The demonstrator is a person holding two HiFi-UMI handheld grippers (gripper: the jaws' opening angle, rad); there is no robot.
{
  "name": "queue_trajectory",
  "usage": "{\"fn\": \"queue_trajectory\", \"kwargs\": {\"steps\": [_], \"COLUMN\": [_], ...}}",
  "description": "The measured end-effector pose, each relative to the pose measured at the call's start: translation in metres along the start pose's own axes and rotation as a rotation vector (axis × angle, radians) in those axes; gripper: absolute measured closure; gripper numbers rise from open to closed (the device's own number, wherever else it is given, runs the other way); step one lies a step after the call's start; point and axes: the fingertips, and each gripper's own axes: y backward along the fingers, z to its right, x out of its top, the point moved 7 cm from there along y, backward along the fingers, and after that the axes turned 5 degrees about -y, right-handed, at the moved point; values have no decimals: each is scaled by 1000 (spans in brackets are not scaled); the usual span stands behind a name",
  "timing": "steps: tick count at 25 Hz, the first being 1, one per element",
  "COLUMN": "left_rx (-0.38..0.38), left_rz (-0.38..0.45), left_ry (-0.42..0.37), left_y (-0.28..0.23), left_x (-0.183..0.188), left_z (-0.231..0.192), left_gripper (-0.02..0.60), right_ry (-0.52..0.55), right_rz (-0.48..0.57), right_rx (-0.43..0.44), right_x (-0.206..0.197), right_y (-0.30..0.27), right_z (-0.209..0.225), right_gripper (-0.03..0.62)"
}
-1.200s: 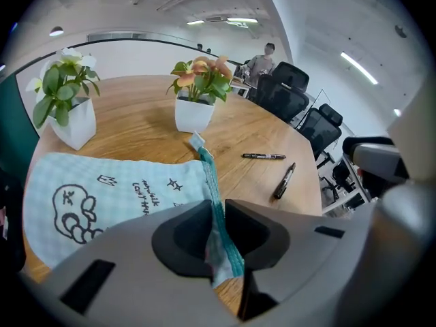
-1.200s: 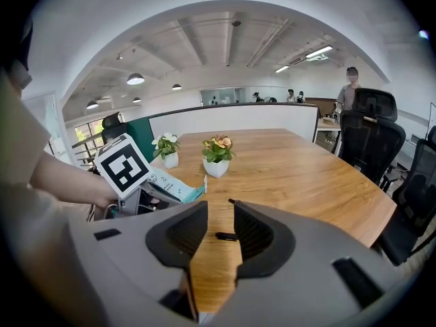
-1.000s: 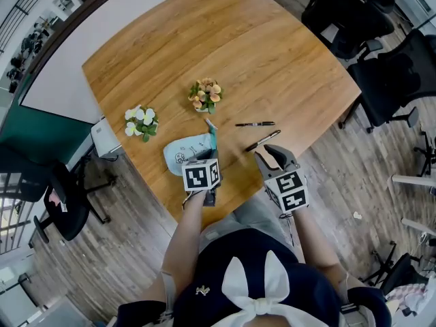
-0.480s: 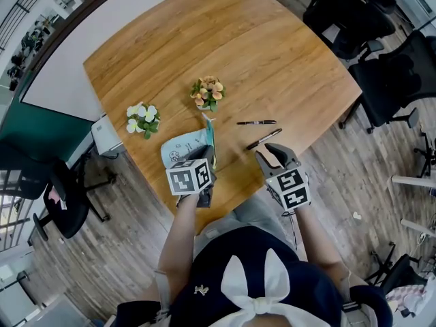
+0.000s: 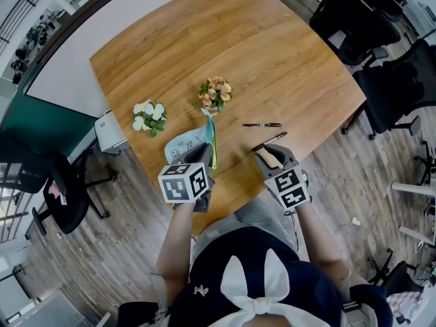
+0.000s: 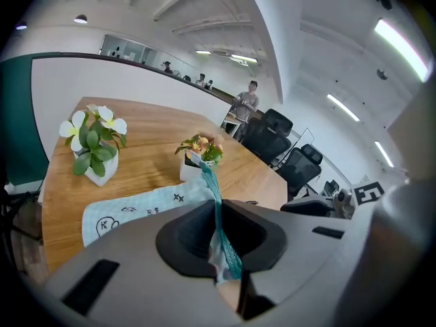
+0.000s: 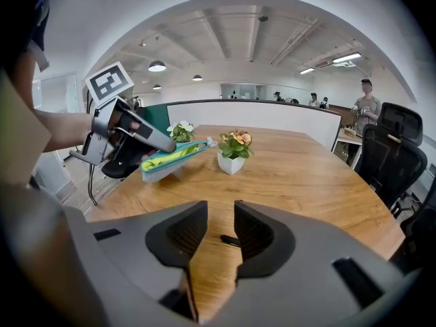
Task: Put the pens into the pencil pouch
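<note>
A light blue pencil pouch with a teal zipper edge lies near the table's front edge. My left gripper is shut on the zipper edge and holds that side up off the wood, so the mouth gapes toward the right gripper view. Two black pens lie to the right: one further back, one just beyond my right gripper. The right gripper stands open with nothing between its jaws; a short piece of pen shows past them.
A pot of orange flowers stands behind the pouch and a pot of white flowers to its left. Black office chairs stand off the table's right side. A small white cabinet sits by the left edge.
My left gripper has risen with the pouch's zipper edge, tilting the pouch up. The right gripper has rolled slightly and stayed in place. The pens have not moved.
</note>
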Motion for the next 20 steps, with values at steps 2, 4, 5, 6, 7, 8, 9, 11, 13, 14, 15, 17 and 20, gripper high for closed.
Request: {"fn": "queue_trajectory", "kwargs": {"steps": [2, 4, 5, 6, 7, 8, 9, 11, 13, 14, 15, 17, 20], "left_rx": [0, 1, 1, -1, -2, 0, 5, 15, 17, 16, 14, 10, 10], "left_rz": [13, 20, 23, 27, 31, 36, 41, 50, 54, 55, 57, 62, 68], "left_ry": [1, 0, 2, 5, 7, 8, 6, -3, -7, -6, -3, 0, 0], "left_y": [5, 8, 10, 12, 14, 16, 19, 23, 26, 27, 28, 29, 30], "left_x": [4, 6, 7, 8, 9, 10, 11, 12, 12, 12, 13, 14, 17], "left_z": [-1, -4, -5, -6, -7, -7, -8, -9, -10, -11, -11, -11, -13], "left_gripper": [535, 535, 535, 535, 535, 535, 535, 535, 535, 535, 535, 535, 535], "right_ry": [29, 81, 117, 155, 194, 231, 268, 342, 411, 443, 473, 524, 576], "right_rz": [-11, -27, -39, -54, -72, -93, -115, -156, -197, -219, -242, -287, -346], "right_rx": [17, 34, 42, 49, 55, 62, 70, 84, 97, 103, 109, 122, 150], "right_x": [1, 2, 1, 1, 0, -2, -3, -5, -9, -11, -13, -16, -20], "right_y": [-5, -11, -14, -17, -20, -24, -28, -35, -42, -46, -49, -56, -65], "right_z": [-3, -7, -9, -10, -11, -11, -11, -12, -11, -10, -9, -5, -1], "right_gripper": [465, 464, 465, 465, 465, 465, 465, 465, 465, 465, 467, 470, 471]}}
